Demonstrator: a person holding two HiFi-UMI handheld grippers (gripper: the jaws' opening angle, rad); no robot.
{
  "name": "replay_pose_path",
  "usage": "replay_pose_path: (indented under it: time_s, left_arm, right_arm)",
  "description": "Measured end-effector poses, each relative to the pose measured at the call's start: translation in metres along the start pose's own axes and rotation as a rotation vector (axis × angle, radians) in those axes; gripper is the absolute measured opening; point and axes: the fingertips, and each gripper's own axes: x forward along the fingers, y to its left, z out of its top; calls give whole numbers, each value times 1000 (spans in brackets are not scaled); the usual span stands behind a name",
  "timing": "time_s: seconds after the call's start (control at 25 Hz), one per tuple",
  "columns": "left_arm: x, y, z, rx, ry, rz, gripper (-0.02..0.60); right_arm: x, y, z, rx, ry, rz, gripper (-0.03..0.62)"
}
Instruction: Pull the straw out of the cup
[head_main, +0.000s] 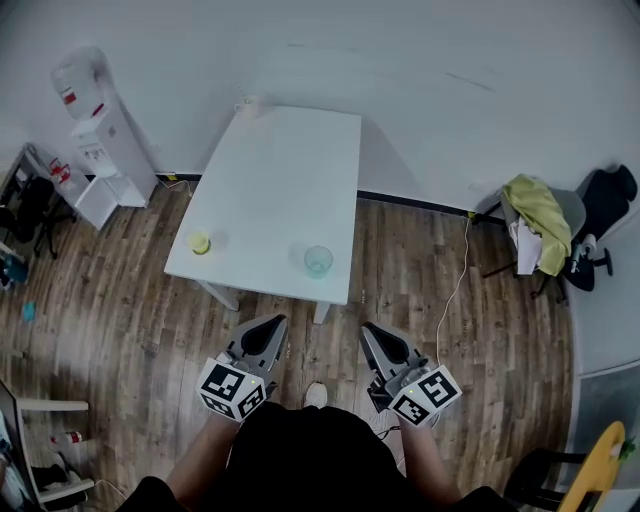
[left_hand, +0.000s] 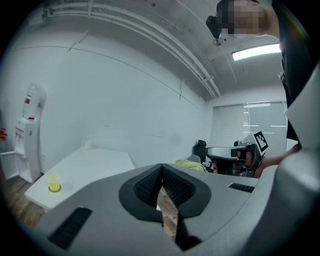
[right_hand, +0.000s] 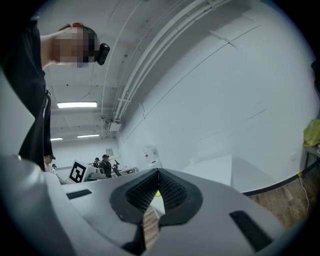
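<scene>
A white table (head_main: 290, 180) stands ahead of me on the wooden floor. Near its front edge are a small yellow cup (head_main: 199, 242) on the left and a clear bluish cup (head_main: 318, 261) on the right. No straw can be made out in either cup. My left gripper (head_main: 271, 323) and right gripper (head_main: 373, 331) are held side by side in front of the table, short of its edge, both shut and empty. The left gripper view shows its shut gripper (left_hand: 161, 166), with the yellow cup (left_hand: 54, 183) off to the left. The right gripper (right_hand: 158, 171) points toward the table (right_hand: 215, 167).
A water dispenser (head_main: 100, 130) stands at the wall left of the table. An office chair (head_main: 585, 225) with a yellow-green cloth (head_main: 540, 210) is at the right, and a cable (head_main: 455, 290) runs across the floor. A small pale object (head_main: 247, 103) sits at the table's far corner.
</scene>
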Motion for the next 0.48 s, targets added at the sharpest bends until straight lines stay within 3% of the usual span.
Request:
replay_pose_path:
  time_s: [0.48]
  left_arm:
    - [24,5,-5,28,41,47,14]
  right_arm:
    - [9,-26,-3,9,13,58,21]
